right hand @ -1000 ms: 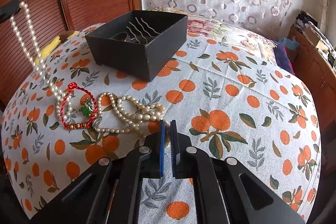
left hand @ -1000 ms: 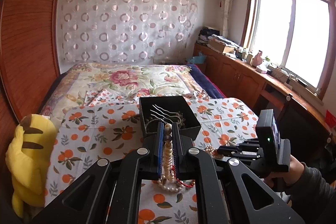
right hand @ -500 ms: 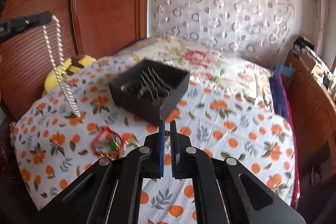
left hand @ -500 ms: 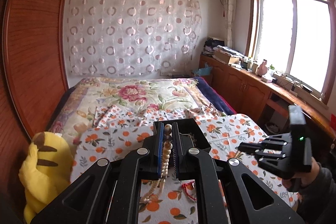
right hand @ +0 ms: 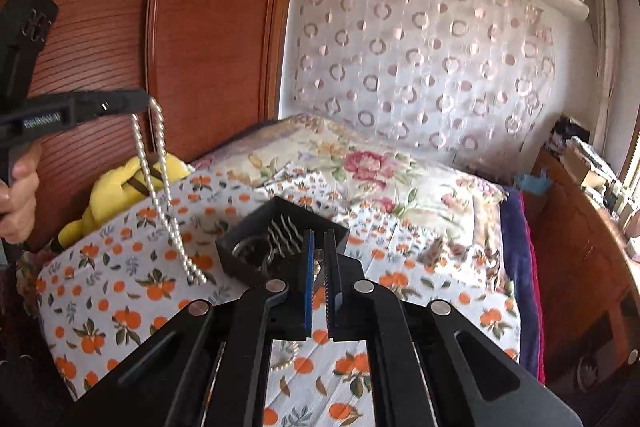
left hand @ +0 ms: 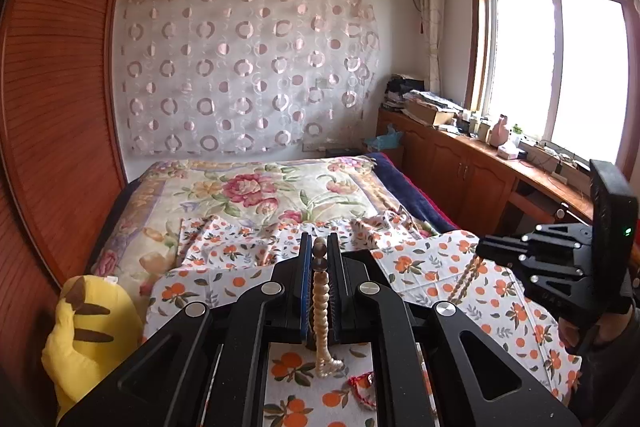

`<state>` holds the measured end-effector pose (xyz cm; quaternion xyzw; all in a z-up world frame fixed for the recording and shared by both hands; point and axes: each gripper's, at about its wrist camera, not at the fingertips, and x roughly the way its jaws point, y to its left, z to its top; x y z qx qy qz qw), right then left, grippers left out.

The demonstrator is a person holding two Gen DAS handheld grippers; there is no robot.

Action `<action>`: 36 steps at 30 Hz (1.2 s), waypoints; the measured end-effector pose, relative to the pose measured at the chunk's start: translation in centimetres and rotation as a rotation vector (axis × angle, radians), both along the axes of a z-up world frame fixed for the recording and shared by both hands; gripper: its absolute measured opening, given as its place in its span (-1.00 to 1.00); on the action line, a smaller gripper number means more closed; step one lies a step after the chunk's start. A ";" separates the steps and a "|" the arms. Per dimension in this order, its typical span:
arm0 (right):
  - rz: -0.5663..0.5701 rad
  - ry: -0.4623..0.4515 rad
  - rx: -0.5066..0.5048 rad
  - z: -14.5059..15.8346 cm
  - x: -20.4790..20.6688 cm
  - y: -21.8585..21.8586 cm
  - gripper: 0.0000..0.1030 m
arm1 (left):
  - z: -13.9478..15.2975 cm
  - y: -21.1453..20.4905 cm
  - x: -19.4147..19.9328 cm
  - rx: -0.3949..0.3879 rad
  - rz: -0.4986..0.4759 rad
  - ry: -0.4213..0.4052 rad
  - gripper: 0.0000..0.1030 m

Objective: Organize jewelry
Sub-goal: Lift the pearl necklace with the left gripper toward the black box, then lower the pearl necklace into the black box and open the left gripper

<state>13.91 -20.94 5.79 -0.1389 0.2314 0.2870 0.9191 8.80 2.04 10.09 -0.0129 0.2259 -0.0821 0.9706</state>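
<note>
My left gripper (left hand: pixel 319 239) is shut on a pearl necklace (left hand: pixel 321 307) with two dark beads at its top. The strand hangs in a long loop above the orange-print cloth (right hand: pixel 120 307), and the right wrist view shows it as the pearl necklace (right hand: pixel 160 167) under the left gripper (right hand: pixel 144 103). My right gripper (right hand: pixel 319 233) is shut on a second beaded strand (left hand: pixel 464 279), which dangles from the right gripper (left hand: pixel 480 250) at the right. A black box (right hand: pixel 240 251) with hairpins and rings stands just beyond the right fingers. A red cord bracelet (left hand: pixel 362 387) lies on the cloth.
A yellow plush toy (left hand: pixel 88 331) sits at the bed's left edge by the wooden wardrobe (left hand: pixel 52 107). The floral bedspread (left hand: pixel 256 187) stretches behind the cloth. A wooden counter (left hand: pixel 500 163) with clutter runs under the window at the right.
Both grippers have risen well above the cloth. The pearl necklace now hangs free from the left gripper, and the right gripper has lifted a strand from the pile.
</note>
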 end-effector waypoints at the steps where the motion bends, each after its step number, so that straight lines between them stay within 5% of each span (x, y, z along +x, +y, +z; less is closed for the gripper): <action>1: 0.000 -0.006 0.001 0.4 0.1 0.1 -0.90 | 0.0 -0.1 0.3 -0.001 -0.002 0.003 -0.87; 18: -0.020 -0.102 0.015 6.0 1.8 -0.1 -0.90 | 2.8 -1.4 3.7 0.014 -0.012 -0.024 -0.87; 34: -0.026 -0.120 0.019 7.5 2.9 0.4 -0.90 | 3.3 -2.9 6.6 0.009 -0.016 0.000 -0.86; 36: -0.026 -0.121 0.024 7.7 3.2 0.6 -0.90 | 2.6 -2.6 6.9 0.008 -0.007 0.011 -0.69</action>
